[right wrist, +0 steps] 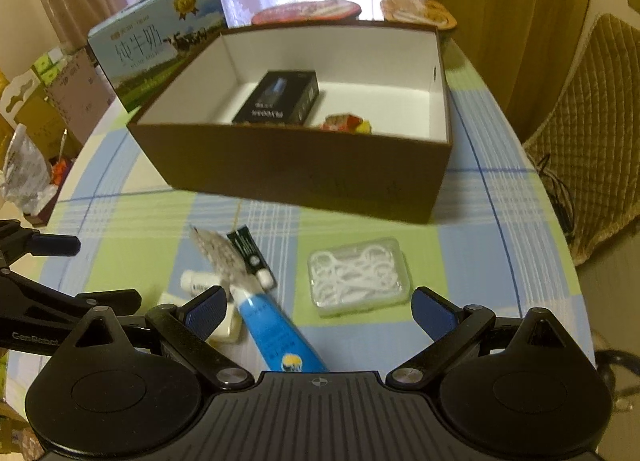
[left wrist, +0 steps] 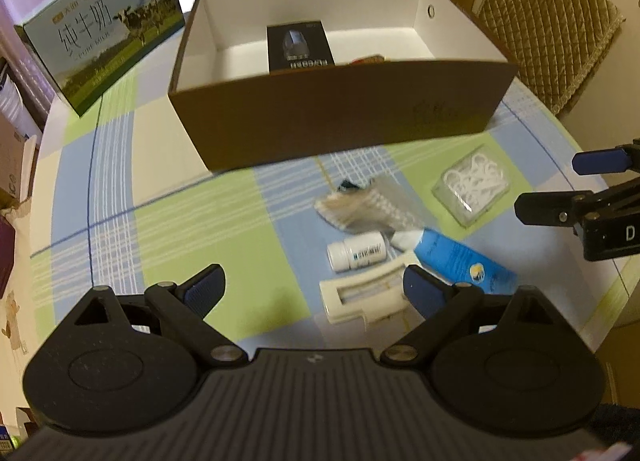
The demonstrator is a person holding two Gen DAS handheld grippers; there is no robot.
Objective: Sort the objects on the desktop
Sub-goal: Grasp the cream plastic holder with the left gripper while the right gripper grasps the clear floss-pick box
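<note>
your left gripper (left wrist: 314, 281) is spread wide and carries nothing; it hangs over the checked cloth (left wrist: 120, 189) with its right finger (left wrist: 420, 289) above a cream clip (left wrist: 360, 297). your right gripper (right wrist: 318, 307) is likewise splayed and empty, its fingers either side of the blue tube (right wrist: 276, 337) and the floss case (right wrist: 358, 275). the loose things lie in a cluster just in front of the brown box (left wrist: 340, 117): a white bottle (left wrist: 356, 255) beside the tube, a foil sachet (left wrist: 360, 205) resting over the tube's cap, a small dark tube (right wrist: 250, 253) against the sachet, the floss case a little apart to the right. inside the box sit a black carton (right wrist: 278, 97) and a red-yellow packet (right wrist: 348, 123). a milk carton (left wrist: 104, 25) stands left of the box, two lidded bowls (right wrist: 308, 9) behind it.
</note>
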